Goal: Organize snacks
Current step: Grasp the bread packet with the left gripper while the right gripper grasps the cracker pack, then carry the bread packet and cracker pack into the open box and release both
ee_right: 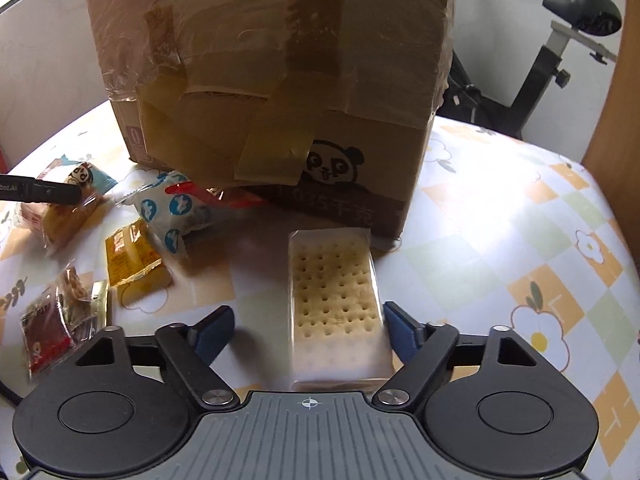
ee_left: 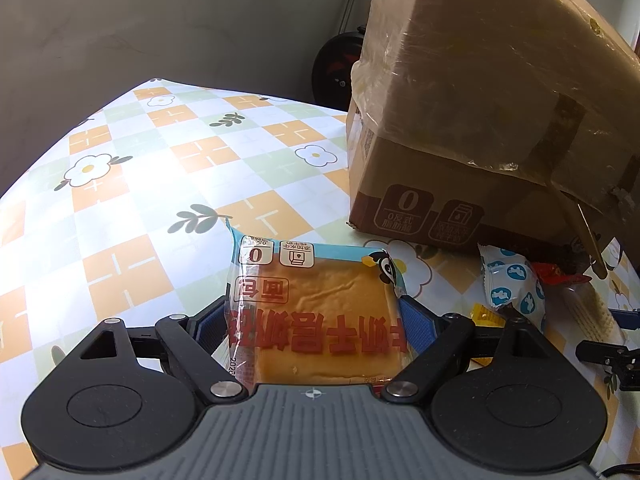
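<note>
Snacks lie on a table covered by a glossy cloth [ee_left: 168, 184] checked in orange, pale green and white with printed flowers. One square, soft bread slice in a clear wrapper with a blue top band and red lettering [ee_left: 316, 312] sits between the fingers of the left gripper [ee_left: 316, 328]; both blue pads touch the wrapper's sides, so the jaws, though set wide, are pinching it. One rectangular sandwich cracker in clear film, its pale face dotted with rows of holes [ee_right: 334, 304], lies flat on the cloth between the fingers of the right gripper [ee_right: 308, 336]. The right-hand pad is at its edge; the left-hand pad stands clear of it, so these jaws are spread and not gripping.

Loose packets lie to the left in the right wrist view: one crinkled white pouch with blue round prints [ee_right: 172, 208], one red-wrapped piece [ee_right: 216, 196] at the box foot, one square orange-yellow foil sachet [ee_right: 134, 258], and two small clear-wrapped pieces with dark red and brown contents [ee_right: 60, 320].

One large brown cardboard box [ee_right: 272, 60], wrapped in wrinkled clear film and patched with tan tape, stands just behind the snacks; a panda face is printed low on its front. One exercise bike [ee_right: 560, 40] stands beyond the table.
</note>
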Demonstrator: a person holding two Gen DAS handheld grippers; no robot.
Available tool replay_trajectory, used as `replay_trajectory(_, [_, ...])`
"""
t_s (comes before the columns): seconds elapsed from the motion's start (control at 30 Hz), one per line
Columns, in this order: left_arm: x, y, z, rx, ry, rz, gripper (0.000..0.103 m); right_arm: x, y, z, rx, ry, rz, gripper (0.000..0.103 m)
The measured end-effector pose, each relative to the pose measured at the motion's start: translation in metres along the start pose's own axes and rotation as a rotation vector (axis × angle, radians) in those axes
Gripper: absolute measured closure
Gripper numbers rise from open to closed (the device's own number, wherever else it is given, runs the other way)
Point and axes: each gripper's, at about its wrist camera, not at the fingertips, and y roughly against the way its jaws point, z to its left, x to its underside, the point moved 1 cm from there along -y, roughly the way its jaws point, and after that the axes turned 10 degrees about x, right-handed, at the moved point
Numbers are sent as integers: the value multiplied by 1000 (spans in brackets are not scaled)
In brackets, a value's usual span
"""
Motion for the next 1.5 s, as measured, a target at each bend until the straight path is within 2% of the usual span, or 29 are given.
replay_trajectory(0.1, [0,0,0,2,-1,-1,14,-1,0,-5,6,-28,-5,48])
replay_trajectory(0.23, [0,0,0,3,-1,-2,14,-1,3,-12,-8,-22,2,56])
replay_trajectory(0.67, [2,-1,2,8,-7,-5,14,4,6,-9,-10,-46,-11,55])
replay_trajectory(0.8, [3,-2,2,9,-10,-5,14,3,6,-8,-23,-47,-8,49])
replay_trajectory(0.97, [4,1,1,16,-27,-11,20,-1,1,-2,-3,-47,-17,48])
replay_trajectory(1.0, [5,3,-1,15,-39,-16,24,-2,0,-1,4,-46,-20,49])
replay_trajectory(1.13, [10,9,-3,31,-49,-15,26,-3,-1,5,52,-21,-26,60])
replay_trajectory(1.5, [13,30,3,43,-29,-28,26,12,25,-16,30,-153,-70,60])
